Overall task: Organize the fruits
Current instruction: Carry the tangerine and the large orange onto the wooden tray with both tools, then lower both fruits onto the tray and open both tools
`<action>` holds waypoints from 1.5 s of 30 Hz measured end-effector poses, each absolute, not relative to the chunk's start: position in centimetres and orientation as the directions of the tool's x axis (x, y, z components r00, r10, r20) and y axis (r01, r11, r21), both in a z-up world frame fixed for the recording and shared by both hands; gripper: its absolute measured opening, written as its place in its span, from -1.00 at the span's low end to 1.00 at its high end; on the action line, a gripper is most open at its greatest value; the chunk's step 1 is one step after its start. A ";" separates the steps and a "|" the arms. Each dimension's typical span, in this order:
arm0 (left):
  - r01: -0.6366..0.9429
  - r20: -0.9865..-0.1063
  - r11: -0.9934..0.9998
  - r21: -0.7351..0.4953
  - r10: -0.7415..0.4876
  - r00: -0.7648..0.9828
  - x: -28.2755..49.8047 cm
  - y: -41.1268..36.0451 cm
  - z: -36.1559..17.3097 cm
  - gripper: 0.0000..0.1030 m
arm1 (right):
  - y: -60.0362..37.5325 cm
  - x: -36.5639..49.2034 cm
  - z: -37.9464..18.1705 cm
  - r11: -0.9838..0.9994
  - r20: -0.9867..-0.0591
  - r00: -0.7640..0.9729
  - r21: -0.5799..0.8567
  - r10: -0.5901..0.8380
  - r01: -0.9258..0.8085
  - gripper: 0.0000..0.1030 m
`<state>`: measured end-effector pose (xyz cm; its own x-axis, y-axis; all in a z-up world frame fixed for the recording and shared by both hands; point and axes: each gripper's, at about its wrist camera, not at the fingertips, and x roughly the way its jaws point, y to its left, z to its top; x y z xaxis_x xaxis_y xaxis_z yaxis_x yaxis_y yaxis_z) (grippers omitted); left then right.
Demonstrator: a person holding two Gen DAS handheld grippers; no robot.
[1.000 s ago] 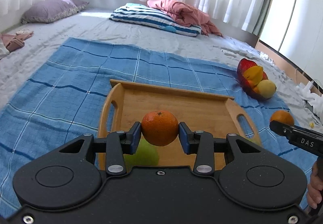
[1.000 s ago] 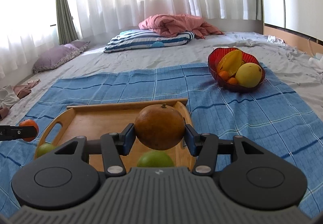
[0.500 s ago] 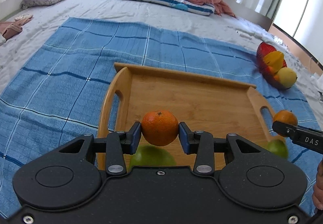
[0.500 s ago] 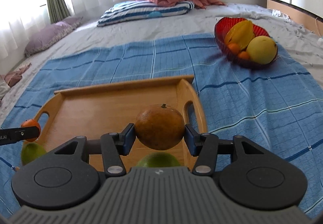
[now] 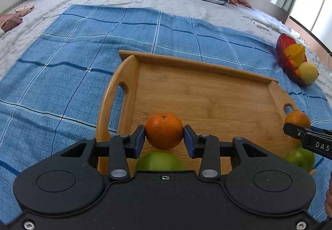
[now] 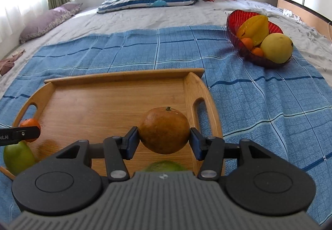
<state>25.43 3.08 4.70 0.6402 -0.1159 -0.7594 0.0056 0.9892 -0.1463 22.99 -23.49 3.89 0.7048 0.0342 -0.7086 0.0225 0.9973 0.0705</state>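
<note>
Over the last second both grippers tipped down and moved in over the wooden tray (image 5: 207,88). The left gripper (image 5: 164,138) carried its small orange (image 5: 164,133) forward from the near edge to above the tray floor. The right gripper (image 6: 164,140) brought its brownish orange (image 6: 164,130) in from beside the right handle. Two green apples (image 5: 160,160) (image 6: 17,156) near the tray's near edge came into clearer view.

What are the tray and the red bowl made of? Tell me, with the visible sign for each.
Tray: looks like bamboo or light wood with a smooth, slightly glossy finish; straight grain strips show and handle slots are cut through.
Red bowl: probably glass or clear plastic; the ribbed wall is translucent and shiny. I cannot tell which.
</note>
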 end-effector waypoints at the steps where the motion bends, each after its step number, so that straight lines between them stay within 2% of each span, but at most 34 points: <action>1: 0.006 -0.760 0.990 -0.143 -0.114 0.639 25.5 3.1 4.6 -0.26 | -23.4 23.1 3.8 0.998 -0.710 0.703 0.067 0.032 0.022 0.08; 19: 0.007 -0.766 0.993 -0.114 -0.093 0.636 26.1 3.0 3.5 -0.26 | -22.7 24.3 2.5 0.999 -0.747 0.664 0.039 0.028 0.001 0.08; 36: 0.010 -0.765 0.994 -0.112 -0.093 0.638 25.8 2.8 3.5 -0.25 | -22.5 24.1 2.3 1.000 -0.745 0.666 0.029 0.024 -0.004 0.09; 45: 0.008 -0.773 0.992 -0.128 -0.105 0.626 25.8 2.9 3.2 -0.24 | -22.5 24.1 2.3 1.000 -0.745 0.666 0.027 0.023 -0.005 0.16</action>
